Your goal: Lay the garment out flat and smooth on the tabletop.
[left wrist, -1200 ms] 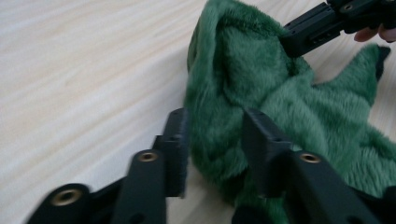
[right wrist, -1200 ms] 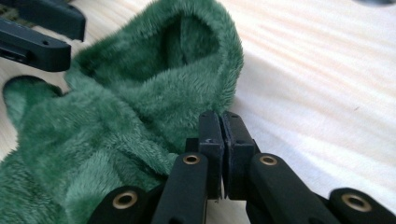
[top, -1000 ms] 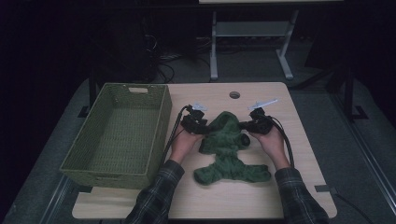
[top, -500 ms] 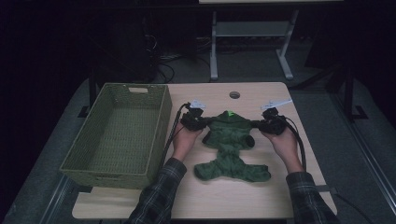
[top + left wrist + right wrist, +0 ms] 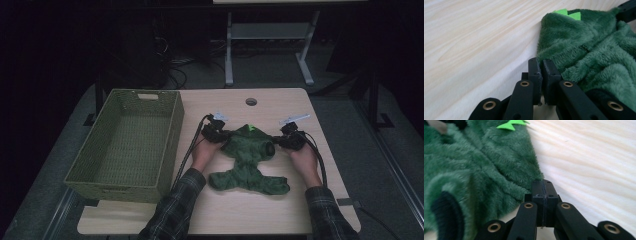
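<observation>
Lying on the pale wooden worktop (image 5: 235,210), a fuzzy green garment (image 5: 248,162) sits at the centre, just right of the woven basket (image 5: 127,142), which stands at the left edge. Bright green felt spikes (image 5: 567,13) mark the garment's far end, and a dark ribbed cuff (image 5: 447,213) shows at one sleeve. The left claw (image 5: 223,135) meets the garment's far left edge; its jaws have just been closing and now stand nearly together, pinching the edge of the fleece (image 5: 554,62). The right claw (image 5: 278,141) meets the far right edge, its jaws clenched tight, with the fleece border touching the tips; whether fabric is caught between them cannot be told. Plaid sleeves (image 5: 175,210) enter from the near side.
</observation>
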### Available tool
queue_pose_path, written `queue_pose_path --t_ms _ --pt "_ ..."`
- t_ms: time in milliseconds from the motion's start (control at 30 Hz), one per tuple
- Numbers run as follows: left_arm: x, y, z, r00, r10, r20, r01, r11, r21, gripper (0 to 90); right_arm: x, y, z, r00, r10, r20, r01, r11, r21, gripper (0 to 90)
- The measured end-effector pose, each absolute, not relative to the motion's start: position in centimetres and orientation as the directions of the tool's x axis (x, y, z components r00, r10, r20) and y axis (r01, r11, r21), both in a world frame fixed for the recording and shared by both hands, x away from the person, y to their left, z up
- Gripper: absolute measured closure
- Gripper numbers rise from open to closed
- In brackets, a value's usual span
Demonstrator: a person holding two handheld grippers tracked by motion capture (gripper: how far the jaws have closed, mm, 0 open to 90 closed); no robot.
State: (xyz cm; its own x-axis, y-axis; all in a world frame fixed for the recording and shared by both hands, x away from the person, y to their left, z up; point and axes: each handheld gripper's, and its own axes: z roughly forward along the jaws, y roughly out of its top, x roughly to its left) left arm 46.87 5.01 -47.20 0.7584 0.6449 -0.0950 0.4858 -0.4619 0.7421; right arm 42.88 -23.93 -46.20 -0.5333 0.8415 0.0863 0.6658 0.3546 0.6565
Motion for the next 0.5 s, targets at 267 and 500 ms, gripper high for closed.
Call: queue_pose_path --t_ms 267,500 --pt "45.7 6.3 -44.8 0.764 0.635 -0.117 0.484 -0.442 0.755 57.6 41.9 -24.1 -44.9 -0.537 0.837 0.107 0.636 0.318 0.703 67.9" --pt "42.6 7.6 -42.6 0.782 0.619 -0.077 0.437 -0.456 0.775 46.1 40.1 -23.8 -42.5 -0.534 0.839 0.100 0.613 0.303 0.730 53.7"
